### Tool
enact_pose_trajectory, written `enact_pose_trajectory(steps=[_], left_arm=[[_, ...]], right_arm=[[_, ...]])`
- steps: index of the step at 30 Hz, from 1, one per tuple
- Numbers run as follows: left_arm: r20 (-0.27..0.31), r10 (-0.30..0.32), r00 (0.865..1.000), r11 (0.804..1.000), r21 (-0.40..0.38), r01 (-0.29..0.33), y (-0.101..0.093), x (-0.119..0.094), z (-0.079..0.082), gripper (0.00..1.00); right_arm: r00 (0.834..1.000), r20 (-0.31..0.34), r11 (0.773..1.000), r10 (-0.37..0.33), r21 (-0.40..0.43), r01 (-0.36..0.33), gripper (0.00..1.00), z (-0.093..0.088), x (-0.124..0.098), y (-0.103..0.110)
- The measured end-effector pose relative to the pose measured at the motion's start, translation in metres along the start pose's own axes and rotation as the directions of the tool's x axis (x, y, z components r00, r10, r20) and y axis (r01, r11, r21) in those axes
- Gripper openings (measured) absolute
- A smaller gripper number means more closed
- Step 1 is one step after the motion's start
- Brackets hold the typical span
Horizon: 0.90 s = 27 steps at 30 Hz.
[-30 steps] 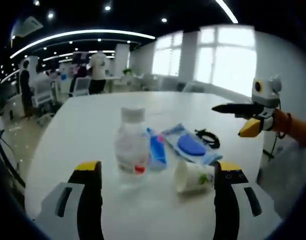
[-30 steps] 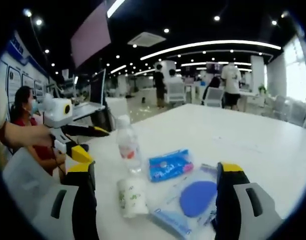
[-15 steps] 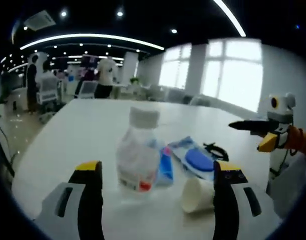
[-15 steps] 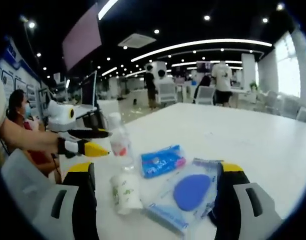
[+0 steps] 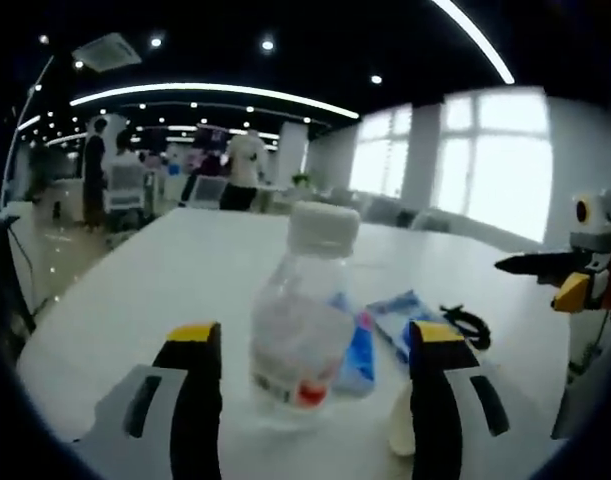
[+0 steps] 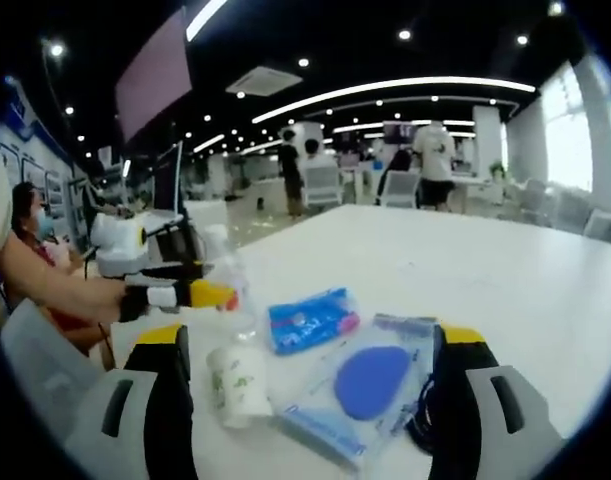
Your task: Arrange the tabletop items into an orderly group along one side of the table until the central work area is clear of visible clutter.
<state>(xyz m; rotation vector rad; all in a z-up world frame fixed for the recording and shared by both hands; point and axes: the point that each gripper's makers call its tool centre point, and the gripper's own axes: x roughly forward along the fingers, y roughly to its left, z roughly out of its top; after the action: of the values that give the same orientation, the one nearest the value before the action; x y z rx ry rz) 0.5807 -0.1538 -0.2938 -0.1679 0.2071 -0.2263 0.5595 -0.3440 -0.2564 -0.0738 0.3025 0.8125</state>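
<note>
In the left gripper view the left gripper (image 5: 310, 350) stood with its jaws wide apart, and the clear plastic bottle (image 5: 303, 315) rose upright between them on the white table (image 5: 165, 270), touched by neither jaw. Its white cap reached toward 12 o'clock; a red mark showed low on its label, though the print was too blurred to read. Behind the bottle at about 2 o'clock lay a blue packet (image 5: 360, 345), mostly hidden by it. Farther toward 2 o'clock lay a clear pouch (image 5: 400, 310), and a black cable (image 5: 467, 325) was coiled beyond it. A paper cup (image 5: 400, 430) lay on its side at 4 o'clock — largely covered by the right-hand jaw, so only its rim showed. At 3 o'clock the right gripper (image 5: 560, 275) hovered above the table's edge, well apart from the clutter.

In the right gripper view the right gripper (image 6: 310, 385) was likewise wide open, holding nothing. Between its jaws lay the pouch (image 6: 360, 385) with a blue disc inside, the blue packet (image 6: 310, 318) just beyond it, and the cup (image 6: 235, 385) toward 9 o'clock. The cable (image 6: 422, 425) peeked out beside the right-hand jaw, mostly cut off. At 9 o'clock the left gripper (image 6: 200, 285) came in on a person's arm — the bottle (image 6: 230, 275) beside its tips was faint and hard to make out.
</note>
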Motion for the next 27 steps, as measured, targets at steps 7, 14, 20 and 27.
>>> enact_pose_trajectory(steps=[7,14,20,27], left_arm=[[0.031,0.033,0.999,0.999,0.005,-0.033,-0.001,0.005,0.002,0.61],[0.052,0.077,0.996,0.997,-0.01,-0.077,0.002,0.009,0.0,0.57],[0.03,0.084,0.996,0.996,-0.009,-0.084,0.004,0.012,-0.004,0.54],[0.007,0.104,0.995,0.994,-0.024,-0.104,0.011,0.014,-0.003,0.46]], right_arm=[[1.0,-0.001,1.0,-0.025,0.01,0.025,0.99,0.0,-0.002,-0.008],[0.999,0.004,0.998,-0.052,0.028,0.052,0.99,0.001,-0.005,-0.016],[0.998,0.003,0.998,-0.062,0.024,0.062,0.99,0.0,-0.005,-0.018],[0.998,-0.007,0.997,-0.066,0.03,0.067,0.99,-0.002,-0.005,-0.019]])
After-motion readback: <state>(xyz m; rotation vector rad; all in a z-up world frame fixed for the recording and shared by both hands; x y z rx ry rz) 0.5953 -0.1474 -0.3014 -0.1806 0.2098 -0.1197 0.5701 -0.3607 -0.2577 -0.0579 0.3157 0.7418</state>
